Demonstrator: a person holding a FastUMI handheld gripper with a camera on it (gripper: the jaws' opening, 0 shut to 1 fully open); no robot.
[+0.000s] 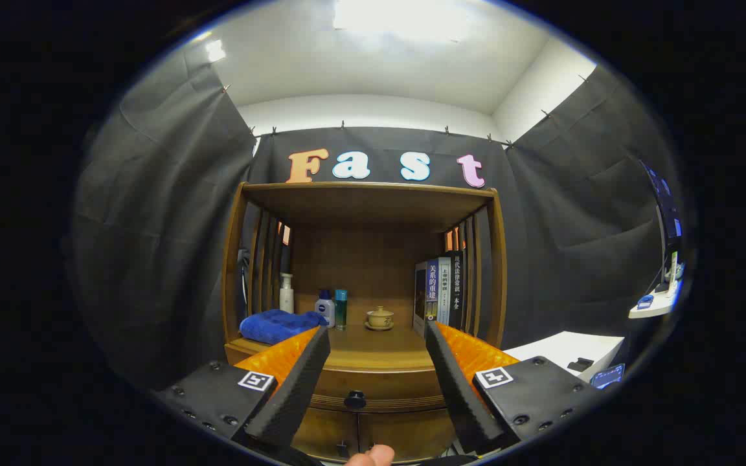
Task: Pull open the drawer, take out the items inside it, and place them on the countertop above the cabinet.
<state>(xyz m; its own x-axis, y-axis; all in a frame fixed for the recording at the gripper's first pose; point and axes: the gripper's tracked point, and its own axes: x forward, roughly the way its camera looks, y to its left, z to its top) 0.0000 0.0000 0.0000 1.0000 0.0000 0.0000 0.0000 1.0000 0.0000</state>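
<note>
Drawer (373,382) shut, below countertop (373,346), knob (355,399) at 6 o'clock between fingers. Gripper (376,336) spread wide, holds nothing. Step looks like reach for knob. Next: go down, pinch knob, pull.

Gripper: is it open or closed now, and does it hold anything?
Gripper: open, holding nothing; fingers spread either side of the closed drawer's knob, not touching it.
</note>
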